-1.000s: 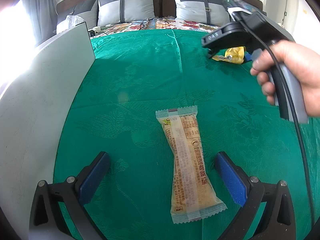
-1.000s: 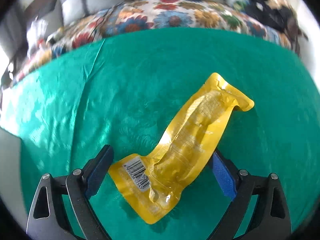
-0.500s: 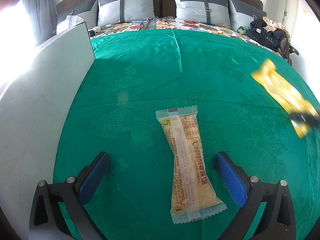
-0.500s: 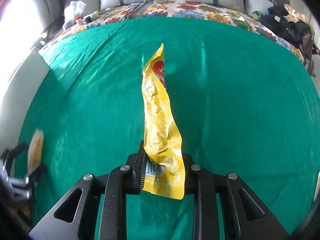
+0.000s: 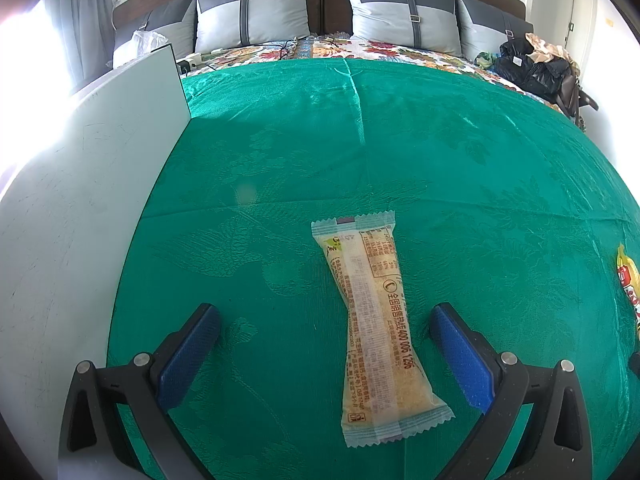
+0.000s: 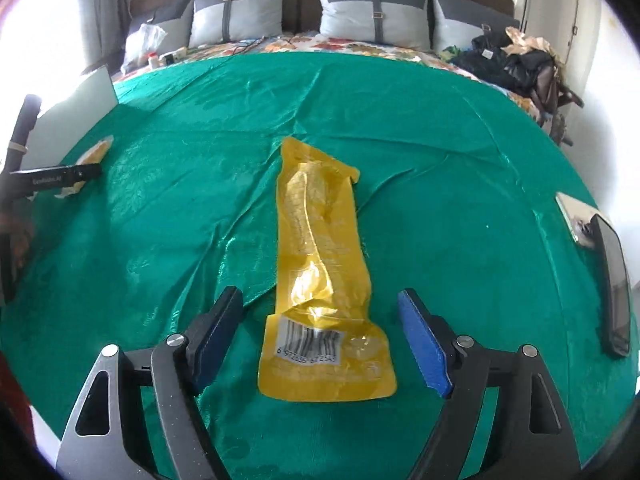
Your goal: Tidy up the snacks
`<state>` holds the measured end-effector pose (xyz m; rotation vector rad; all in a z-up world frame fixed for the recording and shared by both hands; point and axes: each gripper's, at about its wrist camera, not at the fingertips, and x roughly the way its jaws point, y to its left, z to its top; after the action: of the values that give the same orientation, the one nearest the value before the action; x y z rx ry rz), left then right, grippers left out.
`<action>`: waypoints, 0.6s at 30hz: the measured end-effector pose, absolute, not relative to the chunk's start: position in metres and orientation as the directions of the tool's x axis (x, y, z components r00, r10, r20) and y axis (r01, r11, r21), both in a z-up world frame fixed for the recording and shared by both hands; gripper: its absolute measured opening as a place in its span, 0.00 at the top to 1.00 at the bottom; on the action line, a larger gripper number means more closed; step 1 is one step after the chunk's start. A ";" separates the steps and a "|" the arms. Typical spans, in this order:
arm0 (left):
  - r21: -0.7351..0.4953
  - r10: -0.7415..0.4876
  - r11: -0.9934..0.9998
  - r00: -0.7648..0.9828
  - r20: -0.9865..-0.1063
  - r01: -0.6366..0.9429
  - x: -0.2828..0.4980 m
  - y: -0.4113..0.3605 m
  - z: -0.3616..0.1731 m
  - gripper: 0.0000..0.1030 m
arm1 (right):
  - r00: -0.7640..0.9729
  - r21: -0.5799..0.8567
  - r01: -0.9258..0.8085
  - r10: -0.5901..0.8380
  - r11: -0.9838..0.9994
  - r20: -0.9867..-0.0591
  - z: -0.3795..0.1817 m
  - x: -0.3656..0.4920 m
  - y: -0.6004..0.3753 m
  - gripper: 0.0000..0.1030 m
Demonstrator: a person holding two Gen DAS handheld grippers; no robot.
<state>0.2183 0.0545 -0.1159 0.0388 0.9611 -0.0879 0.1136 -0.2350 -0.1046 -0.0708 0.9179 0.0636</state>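
- The right gripper point(image 6: 320, 336) is hovering over the green cloth point(image 6: 440, 200) on the bed, its fingers point(image 6: 422, 344) opening wide with nothing pressed between the pads.
- The yellow pouch point(image 6: 320, 264) is lying flat on the cloth between those fingers, barcode end nearest the camera, clear of both pads with cloth showing on each side.
- The left gripper point(image 5: 326, 356) is hanging over the same cloth with its fingers point(image 5: 460, 360) spread apart and gripping nothing.
- The clear bar point(image 5: 372, 320) is lying lengthwise between the left fingers, nearer the right pad and touching neither.
- A white board point(image 5: 80, 220) is standing along the cloth's left edge, walling off that side close to the left gripper.
- In the left wrist view the pouch point(image 5: 628, 280) is showing only at the far right edge, well apart from the bar.
- Open cloth is stretching ahead of both snacks up to the floral sheet point(image 5: 360, 50) and pillows point(image 5: 256, 16).
- A phone point(image 6: 612, 272) is resting near the cloth's right edge, well apart from the pouch.
- Dark clothes point(image 6: 516, 64) are piled at the far right corner.
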 end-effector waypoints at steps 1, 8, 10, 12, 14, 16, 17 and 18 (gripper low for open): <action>-0.006 -0.057 0.996 0.569 -0.820 0.092 0.218 0.054 -0.116 0.00 | 0.602 -0.024 -0.087 0.034 0.996 -0.798 -0.106 0.114 -0.237 0.18; -0.006 -0.057 0.996 0.569 -0.820 0.092 0.218 0.054 -0.116 0.00 | 0.599 -0.014 -0.068 0.029 0.998 -0.801 -0.106 0.112 -0.241 0.13; -0.006 -0.057 0.996 0.569 -0.820 0.092 0.218 0.055 -0.116 0.00 | 0.599 -0.015 -0.064 0.026 0.998 -0.800 -0.107 0.112 -0.240 0.13; -0.006 -0.057 0.996 0.569 -0.820 0.092 0.218 0.054 -0.117 0.00 | 0.599 -0.017 -0.061 0.023 0.998 -0.800 -0.107 0.112 -0.240 0.13; -0.006 -0.057 0.996 0.569 -0.820 0.092 0.218 0.054 -0.117 0.00 | 0.600 -0.017 -0.060 0.023 0.998 -0.800 -0.107 0.112 -0.240 0.13; -0.006 -0.057 0.996 0.569 -0.820 0.091 0.218 0.054 -0.117 0.00 | 0.600 -0.017 -0.060 0.023 0.998 -0.800 -0.107 0.111 -0.240 0.13; -0.006 -0.057 0.996 0.569 -0.820 0.091 0.218 0.054 -0.117 0.00 | 0.600 -0.017 -0.061 0.023 0.998 -0.800 -0.107 0.111 -0.240 0.13; -0.006 -0.057 0.996 0.569 -0.820 0.091 0.218 0.054 -0.117 0.00 | 0.600 -0.017 -0.061 0.023 0.998 -0.800 -0.107 0.111 -0.240 0.13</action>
<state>0.2182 0.0542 -0.1167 0.0390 0.9612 -0.0871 0.1114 -0.2400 -0.1073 -0.0435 0.9267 0.0488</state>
